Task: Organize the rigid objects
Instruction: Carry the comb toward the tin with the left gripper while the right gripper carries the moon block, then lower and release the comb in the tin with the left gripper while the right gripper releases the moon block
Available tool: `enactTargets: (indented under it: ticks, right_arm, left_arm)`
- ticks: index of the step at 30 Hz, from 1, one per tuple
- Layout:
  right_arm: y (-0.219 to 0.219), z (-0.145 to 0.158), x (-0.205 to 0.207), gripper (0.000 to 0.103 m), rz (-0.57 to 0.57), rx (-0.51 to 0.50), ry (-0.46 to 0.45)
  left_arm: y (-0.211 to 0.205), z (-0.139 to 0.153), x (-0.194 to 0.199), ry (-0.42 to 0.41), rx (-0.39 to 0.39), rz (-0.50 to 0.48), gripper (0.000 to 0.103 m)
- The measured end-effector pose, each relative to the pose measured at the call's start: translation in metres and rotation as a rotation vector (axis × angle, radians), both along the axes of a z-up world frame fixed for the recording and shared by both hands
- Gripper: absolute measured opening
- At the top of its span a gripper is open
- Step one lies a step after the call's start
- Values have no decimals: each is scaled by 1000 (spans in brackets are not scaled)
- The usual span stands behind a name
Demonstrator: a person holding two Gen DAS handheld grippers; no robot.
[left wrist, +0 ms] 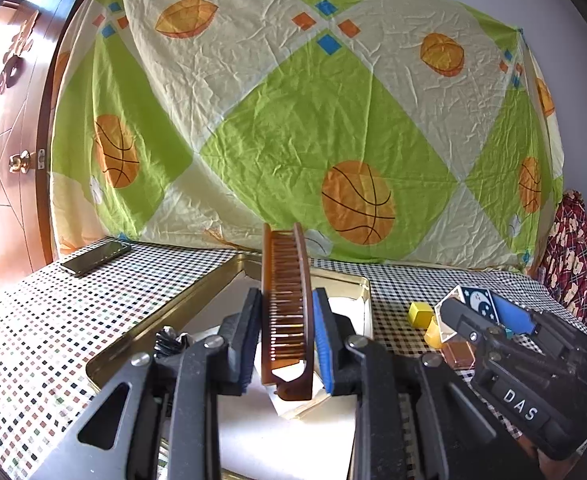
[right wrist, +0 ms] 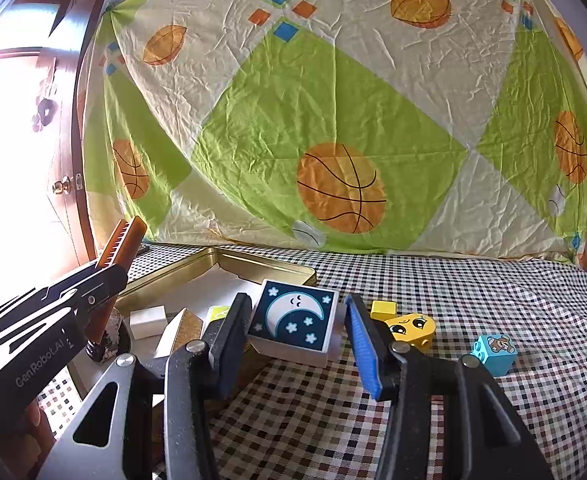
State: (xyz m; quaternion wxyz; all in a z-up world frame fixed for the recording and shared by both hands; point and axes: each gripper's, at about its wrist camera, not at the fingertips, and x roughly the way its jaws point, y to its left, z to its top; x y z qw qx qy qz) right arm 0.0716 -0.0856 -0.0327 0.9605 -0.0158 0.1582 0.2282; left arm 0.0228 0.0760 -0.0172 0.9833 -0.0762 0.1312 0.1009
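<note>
A: What is sitting on the checkered tablecloth (right wrist: 453, 288)?
B: The gold tin tray (left wrist: 197, 292). Above it, the left gripper (left wrist: 287, 328) is clamping the brown comb (left wrist: 285, 300).
A: The right gripper (right wrist: 297, 332)?
B: Its jaws are standing apart around the moon block (right wrist: 293, 320).

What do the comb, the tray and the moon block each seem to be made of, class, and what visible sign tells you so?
Comb: likely translucent amber plastic, since light glows through its teeth.
Tray: probably thin metal with a gold finish, given its shiny, reflective rim.
Moon block: apparently glossy moulded plastic with a printed moon-and-stars face, though wood cannot be ruled out.
</note>
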Motion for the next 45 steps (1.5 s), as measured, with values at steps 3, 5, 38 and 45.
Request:
enactTargets:
  ticks: [3, 5, 38, 45]
  right_arm:
    - [2, 0, -1, 51, 4, 0, 0]
    - [4, 0, -1, 51, 8, -1, 1]
    - [55, 8, 15, 51, 147, -37, 68]
    - [76, 4, 32, 51, 177, -65, 117]
  left_arm:
    - [5, -1, -1, 4, -6, 4, 23]
    - [7, -1, -1, 7, -7, 8, 23]
    - [54, -3, 17, 108, 4, 36, 23]
    - [68, -9, 31, 189, -7, 9, 23]
